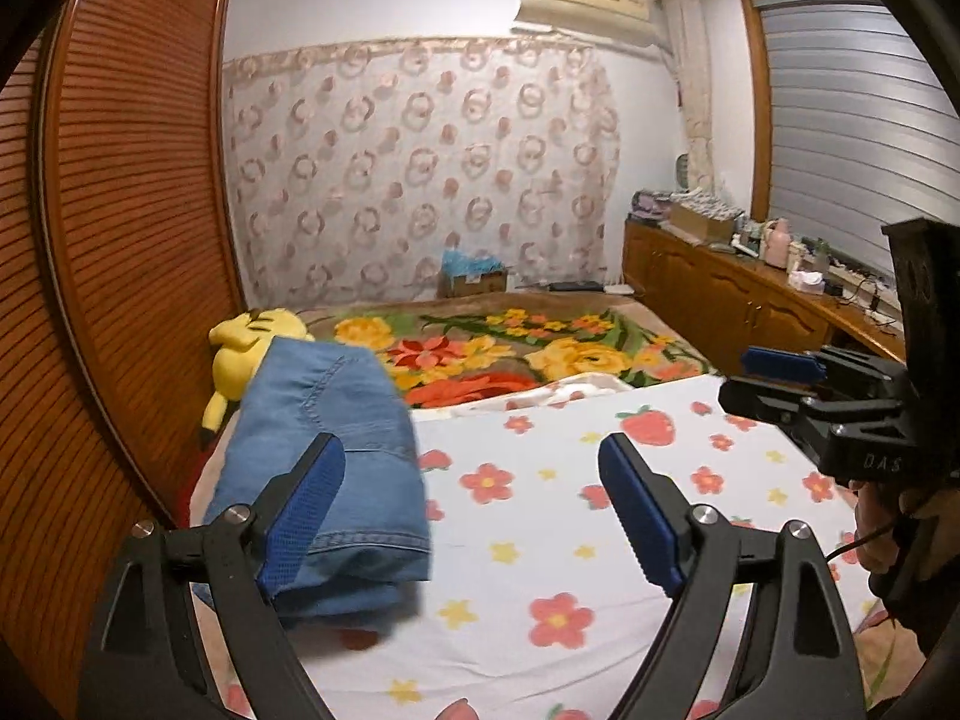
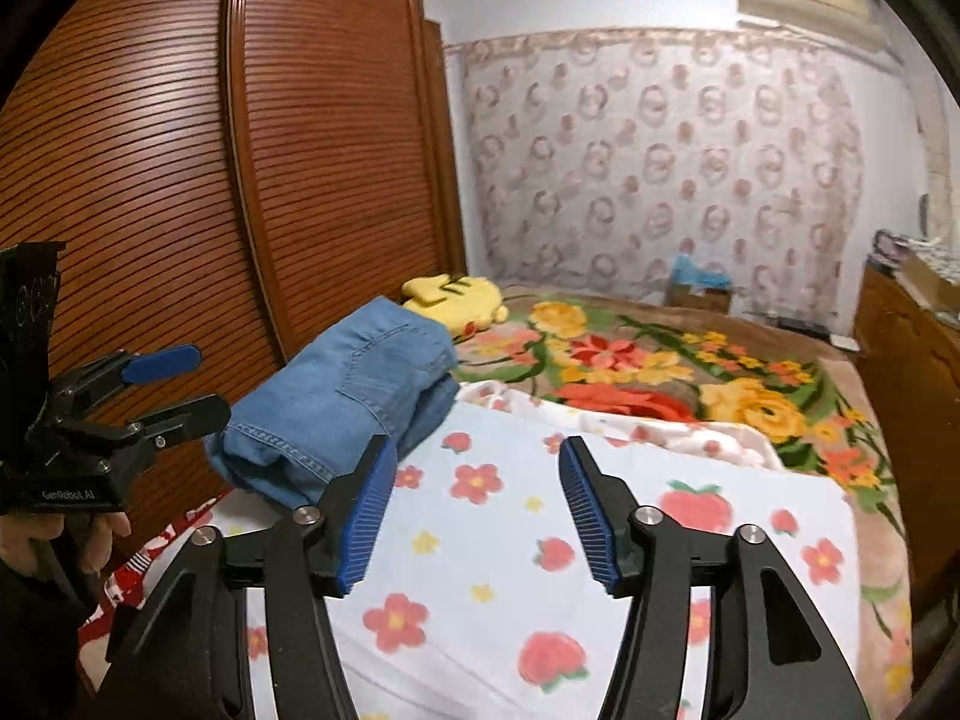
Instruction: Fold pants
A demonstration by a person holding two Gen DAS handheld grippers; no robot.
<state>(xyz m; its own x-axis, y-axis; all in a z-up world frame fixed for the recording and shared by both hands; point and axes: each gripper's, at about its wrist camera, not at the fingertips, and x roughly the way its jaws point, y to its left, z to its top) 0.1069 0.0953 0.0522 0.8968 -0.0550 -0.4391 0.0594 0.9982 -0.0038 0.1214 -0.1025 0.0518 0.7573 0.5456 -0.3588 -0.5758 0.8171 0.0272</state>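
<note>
The folded blue denim pants point(image 1: 327, 456) lie as a thick, layered bundle on the left edge of the bed, resting on the white fleece blanket printed with red flowers and strawberries point(image 1: 600, 516), close to the brown louvered wooden wardrobe doors point(image 1: 132, 210). In the right wrist view the same pants point(image 2: 342, 402) show a back pocket seam on top and stacked folds at the near end. The left gripper point(image 1: 471, 507) hangs over the blanket with its jaws spread wide and nothing between them; its left blue pad overlaps the near edge of the denim in view, though whether it touches the cloth cannot be told. The right gripper point(image 2: 477, 510) is likewise held above the blanket, jaws well apart and empty, just beside the pants on their right. Each gripper also shows at the edge of the other's view, held in a hand, with its blue-padded fingers parted. Beyond the pants a yellow plush toy point(image 1: 243, 348) lies against the wardrobe, on a brown blanket with large yellow and red flowers point(image 1: 540, 348) that covers the far part of the bed. A pink patterned curtain point(image 1: 420, 168) hangs across the back wall
</note>
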